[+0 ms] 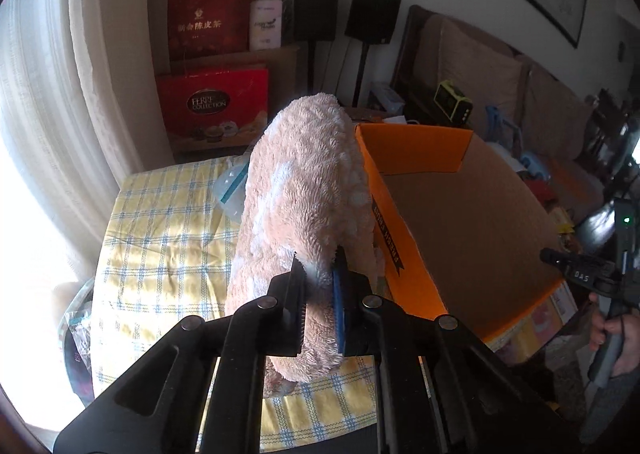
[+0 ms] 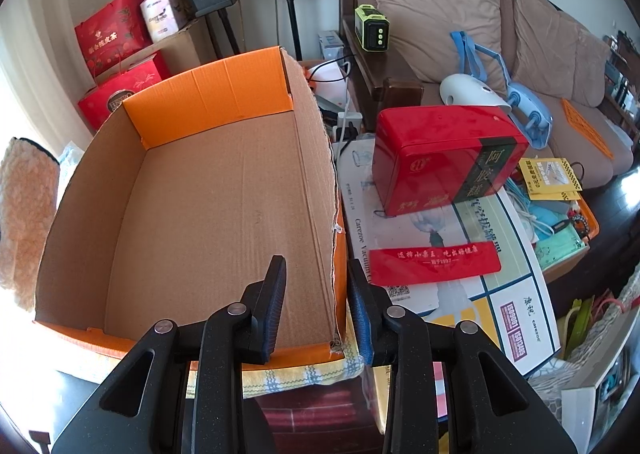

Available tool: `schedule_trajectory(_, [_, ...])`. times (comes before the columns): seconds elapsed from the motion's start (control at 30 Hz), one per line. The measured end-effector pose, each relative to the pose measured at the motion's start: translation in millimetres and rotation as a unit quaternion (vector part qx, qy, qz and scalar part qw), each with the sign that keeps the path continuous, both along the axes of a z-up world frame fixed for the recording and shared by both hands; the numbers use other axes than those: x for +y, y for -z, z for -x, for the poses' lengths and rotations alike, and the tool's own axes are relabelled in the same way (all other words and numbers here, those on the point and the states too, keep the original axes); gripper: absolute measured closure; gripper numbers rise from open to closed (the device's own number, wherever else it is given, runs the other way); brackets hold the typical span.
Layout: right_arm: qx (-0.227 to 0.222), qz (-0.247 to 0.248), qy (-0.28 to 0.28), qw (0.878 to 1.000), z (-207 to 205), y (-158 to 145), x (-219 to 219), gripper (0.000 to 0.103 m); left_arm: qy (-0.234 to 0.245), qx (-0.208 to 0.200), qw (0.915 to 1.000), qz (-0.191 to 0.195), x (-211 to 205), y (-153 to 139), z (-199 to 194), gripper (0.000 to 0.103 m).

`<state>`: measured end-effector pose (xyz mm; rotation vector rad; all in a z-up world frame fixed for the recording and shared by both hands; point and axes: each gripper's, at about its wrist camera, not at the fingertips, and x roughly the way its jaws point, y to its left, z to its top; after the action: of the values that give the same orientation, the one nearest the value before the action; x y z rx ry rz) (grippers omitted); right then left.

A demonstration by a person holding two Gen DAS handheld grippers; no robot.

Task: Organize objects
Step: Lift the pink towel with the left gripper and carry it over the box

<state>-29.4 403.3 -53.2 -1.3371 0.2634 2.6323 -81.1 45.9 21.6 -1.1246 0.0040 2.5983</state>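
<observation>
A fluffy pink-and-white plush slipper (image 1: 304,194) hangs above the yellow checked cloth (image 1: 168,238), with my left gripper (image 1: 318,260) shut on its lower part. The slipper is just left of an open cardboard box with orange walls (image 1: 472,214), and its edge shows at the far left of the right wrist view (image 2: 24,214). The box (image 2: 208,194) has nothing inside. My right gripper (image 2: 316,266) straddles the box's right wall near the front corner, one finger inside and one outside, and the pads do not press the wall.
A red tin (image 2: 444,154) stands on a flat white carton (image 2: 480,278) right of the box, among loose packets. A plastic bag (image 1: 230,190) lies behind the slipper. Red gift boxes (image 1: 212,110), speakers and a brown sofa (image 2: 440,14) stand beyond. A hand (image 1: 616,338) holds a handle at the right.
</observation>
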Motion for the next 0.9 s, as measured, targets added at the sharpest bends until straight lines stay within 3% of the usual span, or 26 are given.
schedule_trajectory(0.2, [0.0,0.002,0.0,1.0,0.2,-0.4,-0.3,0.071,0.028,0.018,0.9994,-0.002,27.7,-26.1,15.3,0.093])
schedule_trajectory(0.57, [0.0,0.002,-0.005,1.0,0.1,-1.3,1.9,0.073,0.102,0.021,0.9944,-0.015,95.4,-44.5,25.5,0.093])
schedule_trajectory(0.9, [0.0,0.014,-0.001,1.0,1.7,0.3,6.4,0.073,0.181,0.007,0.9833,0.021,180.3,-21.1,11.0,0.093])
